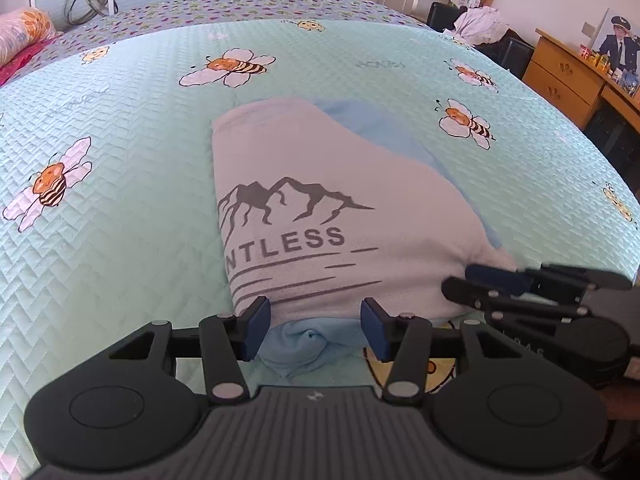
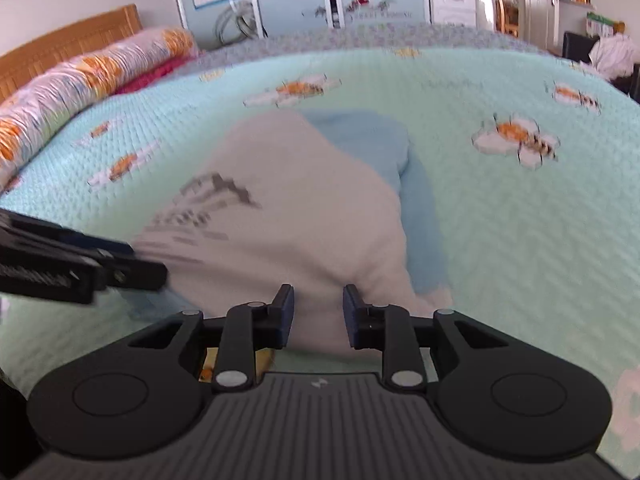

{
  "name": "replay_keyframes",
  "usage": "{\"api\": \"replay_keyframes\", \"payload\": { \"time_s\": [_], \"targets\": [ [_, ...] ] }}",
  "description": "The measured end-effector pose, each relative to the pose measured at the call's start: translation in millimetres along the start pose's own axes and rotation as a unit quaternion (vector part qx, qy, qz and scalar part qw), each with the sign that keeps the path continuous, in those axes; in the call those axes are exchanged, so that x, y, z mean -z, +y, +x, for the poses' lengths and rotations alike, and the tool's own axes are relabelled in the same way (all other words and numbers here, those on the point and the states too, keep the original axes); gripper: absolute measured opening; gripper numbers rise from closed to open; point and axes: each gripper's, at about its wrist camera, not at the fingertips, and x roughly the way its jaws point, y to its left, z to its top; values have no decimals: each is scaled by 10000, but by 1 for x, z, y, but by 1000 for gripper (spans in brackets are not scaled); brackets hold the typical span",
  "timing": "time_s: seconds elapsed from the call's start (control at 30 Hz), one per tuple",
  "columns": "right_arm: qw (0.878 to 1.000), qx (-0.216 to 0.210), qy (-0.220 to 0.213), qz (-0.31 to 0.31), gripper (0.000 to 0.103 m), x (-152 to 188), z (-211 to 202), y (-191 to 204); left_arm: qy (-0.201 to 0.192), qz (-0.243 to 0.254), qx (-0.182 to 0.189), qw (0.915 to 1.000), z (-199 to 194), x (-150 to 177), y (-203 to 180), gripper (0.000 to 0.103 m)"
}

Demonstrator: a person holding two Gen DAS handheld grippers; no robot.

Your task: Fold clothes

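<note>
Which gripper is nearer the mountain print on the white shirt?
Left. The left gripper sits at the shirt's near hem directly below the mountain print; the right gripper is at the shirt's right-hand corner, off to the side.

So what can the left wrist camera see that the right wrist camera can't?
Only the left view shows the wooden dresser and the shirt's clear mountain print. Only the right view shows the wooden headboard and the whole long flowery pillow. Both show the white shirt on the bee bedspread, and both tongs, left and right.
</note>
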Motion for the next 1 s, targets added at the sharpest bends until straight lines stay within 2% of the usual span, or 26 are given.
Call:
{"api": "replay_keyframes", "payload": {
  "time_s": [0.13,0.33,0.5,0.6,0.83,1.0],
  "targets": [
    [9999,-82,-41,83,27,5,-9,-5,10,12,-8,10000,1,-2,1,53],
    [9998,-96,-194,-21,28,-6,-20,5,-19,92,-42,9999,0,-4,-3,53],
    [9995,-169,-183,-188,34,-12,-11,18,57,93,-68,9999,5,-5,-3,53],
    [9999,-101,-18,-108,34,-4,-1,11,91,122,-68,9999,7,-4,-3,53],
    [9999,18,-98,141,34,-4,-14,-3,122,156,-91,9998,10,-4,-6,54],
    [9995,-183,-266,-15,36,-14,-21,12,130,164,-109,9997,11,-4,-8,54]
  ]
}}
